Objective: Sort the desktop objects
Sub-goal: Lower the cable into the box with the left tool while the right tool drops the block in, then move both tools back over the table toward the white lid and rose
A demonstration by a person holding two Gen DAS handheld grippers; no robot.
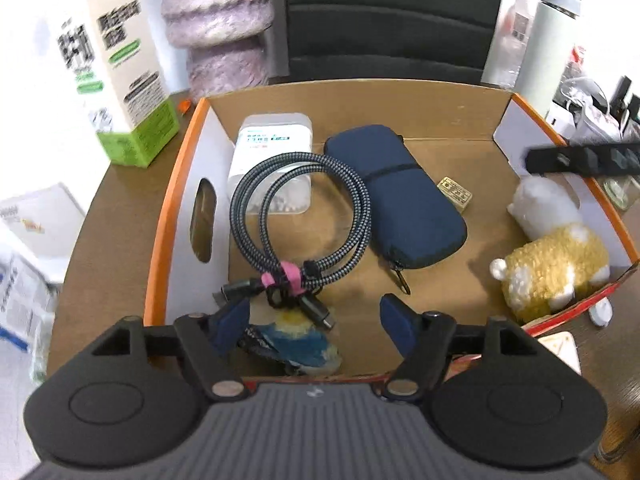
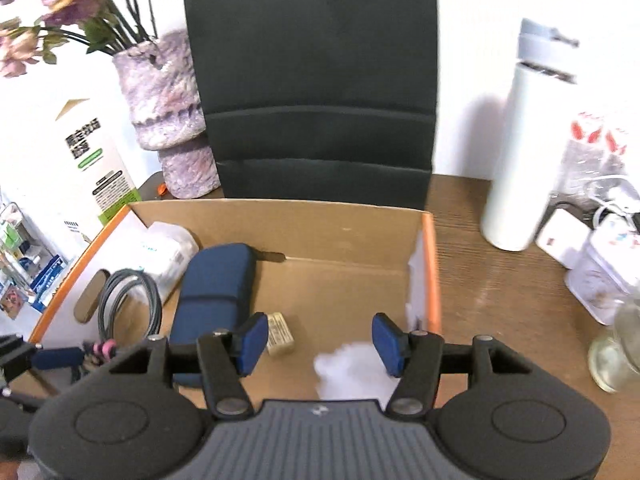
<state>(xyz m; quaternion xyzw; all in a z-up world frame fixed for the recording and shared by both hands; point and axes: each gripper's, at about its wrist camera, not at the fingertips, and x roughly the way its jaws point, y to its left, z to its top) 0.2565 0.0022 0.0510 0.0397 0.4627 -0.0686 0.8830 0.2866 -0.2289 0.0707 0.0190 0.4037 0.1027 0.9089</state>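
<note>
The cardboard box (image 1: pixel 400 112) filled the middle of both views, standing on the brown surface (image 2: pixel 500 280), and most of the sorted things already lay inside it. The left tongs (image 1: pixel 316 318) stood open and empty over the near edge of the box, lower centre of the left wrist view. The right tongs (image 2: pixel 320 344) were likewise spread apart with nothing between the pads, low in the right wrist view.

The coiled braided cable (image 1: pixel 304 208) lay left of centre, partly over a clear plastic case (image 1: pixel 272 160) and bound with a pink tie (image 1: pixel 286 276) near its plugs. It looked light and limp; a grip at the tied bundle would probably keep the loops from sagging. The navy zip pouch (image 1: pixel 396 196) lay just right of the cable, soft-sided but probably firm enough to be pinched across its narrow width. A small tan block (image 1: pixel 454 194) sat just beside the pouch; it seemed rigid, light and easy to knock away.

At the right of the left wrist view, a white plush (image 1: pixel 546 204) and a yellow plush (image 1: pixel 556 272) touched each other against the box wall. Both would probably compress, so a deep pinch across the body seemed safest. In the right wrist view the white plush (image 2: pixel 352 372) lay just beyond the pads, slightly right of centre. A blue and yellow soft item (image 1: pixel 296 344) lay beside the left pad (image 1: pixel 230 320); what it was could not be told.
</note>
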